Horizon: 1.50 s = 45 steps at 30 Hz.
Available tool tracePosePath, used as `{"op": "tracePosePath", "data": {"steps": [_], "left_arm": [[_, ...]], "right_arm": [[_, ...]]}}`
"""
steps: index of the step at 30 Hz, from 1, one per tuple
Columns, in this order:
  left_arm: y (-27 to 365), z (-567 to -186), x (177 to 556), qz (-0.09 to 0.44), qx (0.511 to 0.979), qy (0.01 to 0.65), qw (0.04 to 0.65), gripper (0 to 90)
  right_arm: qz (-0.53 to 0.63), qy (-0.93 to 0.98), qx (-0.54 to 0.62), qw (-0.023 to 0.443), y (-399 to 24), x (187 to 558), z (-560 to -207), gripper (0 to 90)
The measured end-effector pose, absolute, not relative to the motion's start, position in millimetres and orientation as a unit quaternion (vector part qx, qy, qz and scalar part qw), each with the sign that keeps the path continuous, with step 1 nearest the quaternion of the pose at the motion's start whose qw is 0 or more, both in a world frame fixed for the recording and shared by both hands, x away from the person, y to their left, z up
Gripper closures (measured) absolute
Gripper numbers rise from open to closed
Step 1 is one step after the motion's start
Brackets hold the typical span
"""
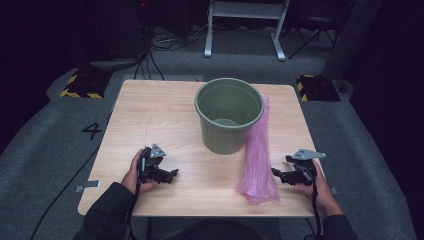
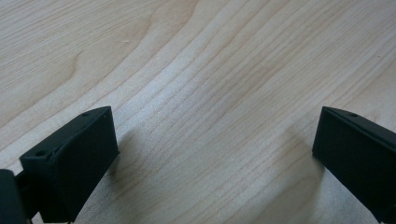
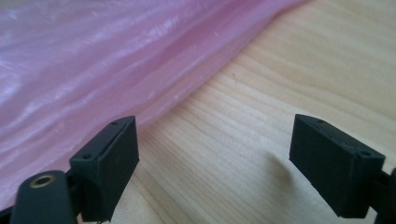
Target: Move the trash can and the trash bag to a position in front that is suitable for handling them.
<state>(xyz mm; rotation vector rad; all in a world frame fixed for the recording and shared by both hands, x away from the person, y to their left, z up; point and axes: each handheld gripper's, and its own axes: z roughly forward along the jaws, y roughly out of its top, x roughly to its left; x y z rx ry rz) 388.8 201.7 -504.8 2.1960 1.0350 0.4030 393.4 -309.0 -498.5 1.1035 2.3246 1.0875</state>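
A green bucket point(image 1: 229, 114) stands upright on the wooden table point(image 1: 155, 112), near its middle. A long pink plastic bag point(image 1: 257, 155) lies flat along the bucket's right side and reaches toward the front edge. My right gripper point(image 1: 275, 173) rests just right of the bag's near end, jaws open and empty, with the pink bag point(image 3: 93, 70) close ahead of its left jaw. My left gripper point(image 1: 173, 173) lies on the table at the front left, well clear of the bucket. Its jaws point(image 2: 215, 154) stand wide open over bare wood.
Grey carpet surrounds the table, with a number 4 point(image 1: 92, 130) marked at the left. Yellow-black striped blocks point(image 1: 80, 85) sit at both far corners. A white frame stand point(image 1: 245, 25) and cables lie behind the table.
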Motion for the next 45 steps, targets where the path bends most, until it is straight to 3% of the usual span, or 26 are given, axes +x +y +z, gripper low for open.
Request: {"op": "tracePosePath", "data": {"steps": [17, 45], "left_arm": [[214, -505, 388, 0.132, 0.862, 0.349, 0.343, 0.0], [221, -505, 384, 0.132, 0.862, 0.348, 0.343, 0.1]], "right_arm": [[0.441, 0.802, 0.346, 0.209, -311, 401, -445, 17.4], [0.419, 0.851, 0.244, 0.201, -208, 458, -428, 16.1]]}}
